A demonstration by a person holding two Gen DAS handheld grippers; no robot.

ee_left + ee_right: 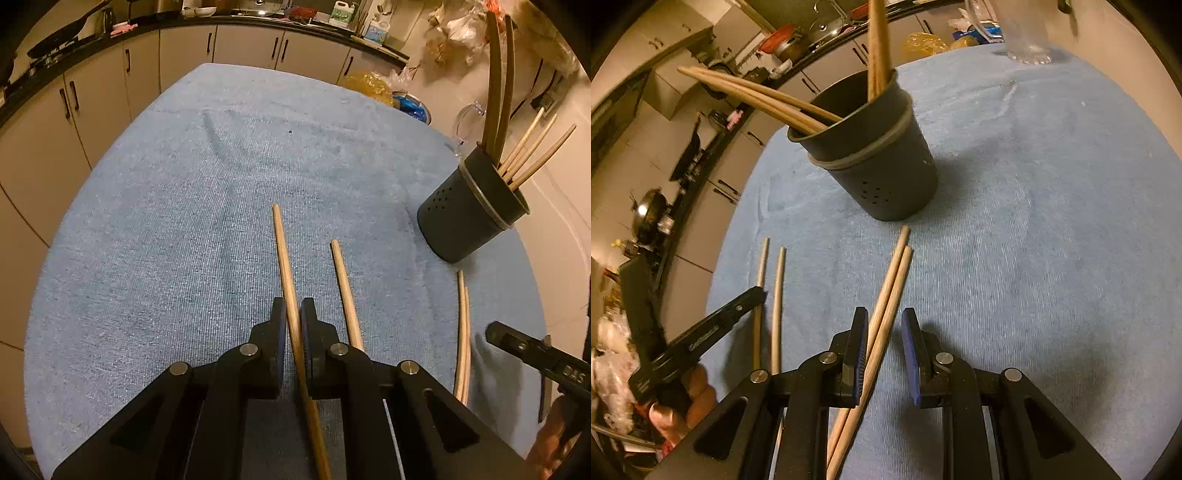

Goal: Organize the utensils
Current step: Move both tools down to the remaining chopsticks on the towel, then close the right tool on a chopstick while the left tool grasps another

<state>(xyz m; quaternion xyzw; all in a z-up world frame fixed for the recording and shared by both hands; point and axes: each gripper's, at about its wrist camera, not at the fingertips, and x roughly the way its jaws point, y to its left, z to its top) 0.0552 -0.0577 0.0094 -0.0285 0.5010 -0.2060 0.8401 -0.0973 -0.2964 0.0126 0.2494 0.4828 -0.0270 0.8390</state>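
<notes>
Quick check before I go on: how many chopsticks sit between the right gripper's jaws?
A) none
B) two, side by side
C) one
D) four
B: the right wrist view shows a pair of chopsticks lying together on the blue towel, running between the right gripper jaws, which stand apart with a gap on the right side.

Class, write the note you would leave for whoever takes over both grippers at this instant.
Left gripper: shut on one chopstick; a second lies loose beside it.
Right gripper: open, chopstick pair between its fingers, not yet clamped.
Holder stands upright on the blue towel, already holding several utensils.
Left: four chopsticks to go into the holder.
</notes>
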